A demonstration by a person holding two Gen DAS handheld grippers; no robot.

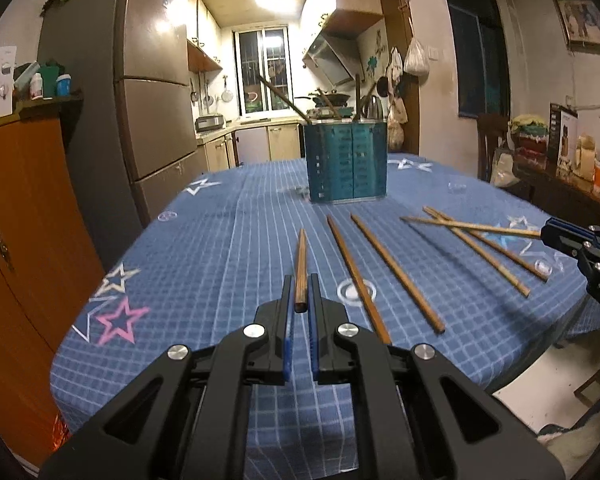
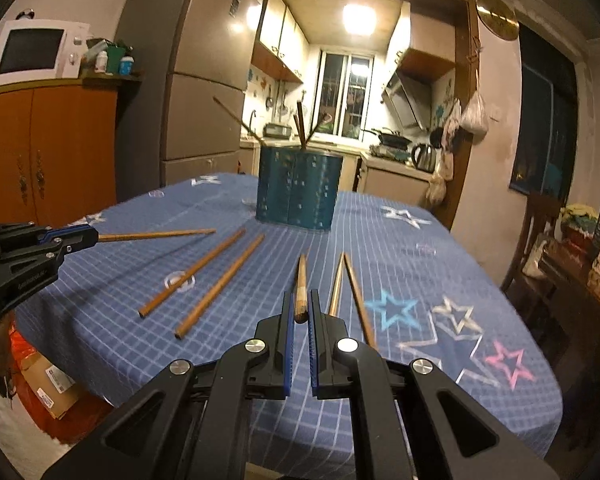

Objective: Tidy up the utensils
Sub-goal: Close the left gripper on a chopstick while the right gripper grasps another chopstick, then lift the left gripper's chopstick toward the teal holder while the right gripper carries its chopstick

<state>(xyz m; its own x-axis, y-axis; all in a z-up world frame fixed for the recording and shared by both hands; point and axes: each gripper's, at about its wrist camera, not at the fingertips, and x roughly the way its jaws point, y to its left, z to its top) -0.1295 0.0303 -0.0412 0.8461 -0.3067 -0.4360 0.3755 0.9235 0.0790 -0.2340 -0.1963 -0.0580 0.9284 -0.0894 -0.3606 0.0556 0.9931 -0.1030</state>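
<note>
Six wooden chopsticks show outside the holder: four lie loose on the counter [image 1: 220, 220], two side by side [image 1: 358, 276] and two crossed [image 1: 484, 246], and one sits in each hand-held gripper. There are two hand-held grippers, the left hand-held gripper [image 1: 300, 300] and the right hand-held gripper [image 2: 300, 304]. One teal utensil holder [image 1: 347, 160] stands on the cloth, with about four dark sticks [image 1: 282, 98] poking out of it; the exact number is hard to tell.

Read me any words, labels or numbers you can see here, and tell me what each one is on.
None can be read.
Left gripper: raised lettering on its black body, too blurred.
Cardboard box on the floor: white labels, too small.
Box on the side table: print too small.
Fridge: a sticker, too small.
</note>
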